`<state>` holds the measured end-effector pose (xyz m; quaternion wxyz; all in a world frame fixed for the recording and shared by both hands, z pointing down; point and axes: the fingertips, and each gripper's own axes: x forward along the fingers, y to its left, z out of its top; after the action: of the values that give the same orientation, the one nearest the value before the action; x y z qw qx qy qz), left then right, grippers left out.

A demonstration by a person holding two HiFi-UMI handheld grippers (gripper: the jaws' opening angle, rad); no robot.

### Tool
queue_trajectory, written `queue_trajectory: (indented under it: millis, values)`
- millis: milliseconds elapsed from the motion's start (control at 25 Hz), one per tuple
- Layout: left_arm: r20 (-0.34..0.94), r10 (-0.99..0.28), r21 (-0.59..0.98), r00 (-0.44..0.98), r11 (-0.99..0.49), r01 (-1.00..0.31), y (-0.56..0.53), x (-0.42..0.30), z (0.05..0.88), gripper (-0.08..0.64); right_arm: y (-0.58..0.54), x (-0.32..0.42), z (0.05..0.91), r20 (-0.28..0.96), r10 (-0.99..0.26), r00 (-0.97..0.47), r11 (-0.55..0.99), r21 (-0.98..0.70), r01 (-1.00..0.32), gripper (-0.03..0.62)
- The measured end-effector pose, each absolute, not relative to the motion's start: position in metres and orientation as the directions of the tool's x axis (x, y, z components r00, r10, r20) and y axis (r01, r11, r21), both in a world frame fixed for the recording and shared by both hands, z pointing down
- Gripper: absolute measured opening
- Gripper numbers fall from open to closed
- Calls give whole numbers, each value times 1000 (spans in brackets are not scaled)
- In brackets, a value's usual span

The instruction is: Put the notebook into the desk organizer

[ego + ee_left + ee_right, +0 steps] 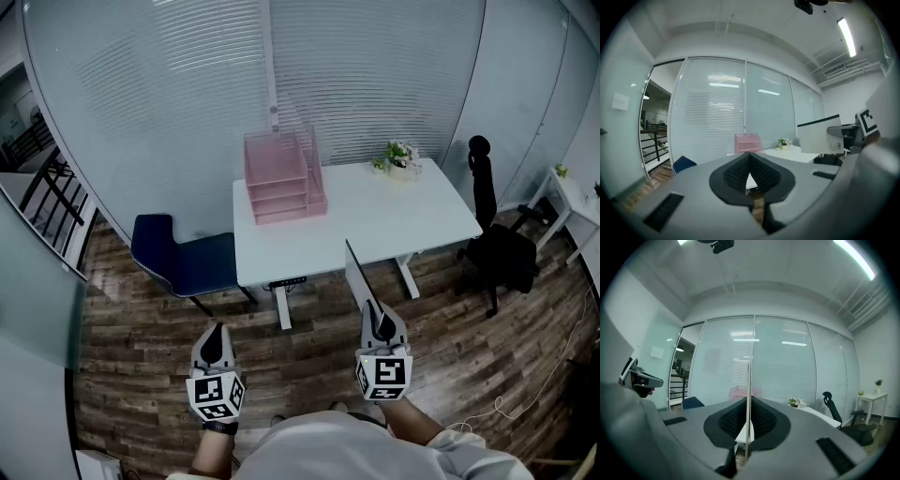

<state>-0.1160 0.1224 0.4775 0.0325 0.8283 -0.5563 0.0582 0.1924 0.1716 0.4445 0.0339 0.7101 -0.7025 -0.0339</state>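
Observation:
The notebook [359, 277] is a thin pale board standing on edge in my right gripper [379, 319], which is shut on its lower edge. In the right gripper view it shows only as a slim vertical line [749, 380] between the pads of that gripper [749, 401]. From the left gripper view its flat pale face [820, 136] shows at the right. The pink tiered desk organizer [281, 178] stands at the back left of the white desk [394, 216], well ahead of both grippers. My left gripper [217, 336] hangs over the floor, shut and holding nothing [750, 157].
A small flower pot [401, 157] sits at the desk's back right. A blue chair [183, 258] stands left of the desk, and a black office chair [497, 244] to its right. A white side table [572, 202] is at far right. Glass walls with blinds lie behind; the floor is wood.

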Motion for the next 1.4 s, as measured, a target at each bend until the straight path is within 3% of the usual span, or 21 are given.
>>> queue_trajectory:
  millis: [960, 1400]
  values:
    - [192, -937, -13, 291, -299, -954, 127, -66, 508, 8, 130, 240, 455, -1, -995, -99, 98, 96, -991, 21]
    - [212, -914, 39, 346, -346, -937, 0, -84, 536, 8, 17, 214, 456, -2, -998, -69, 68, 125, -990, 21]
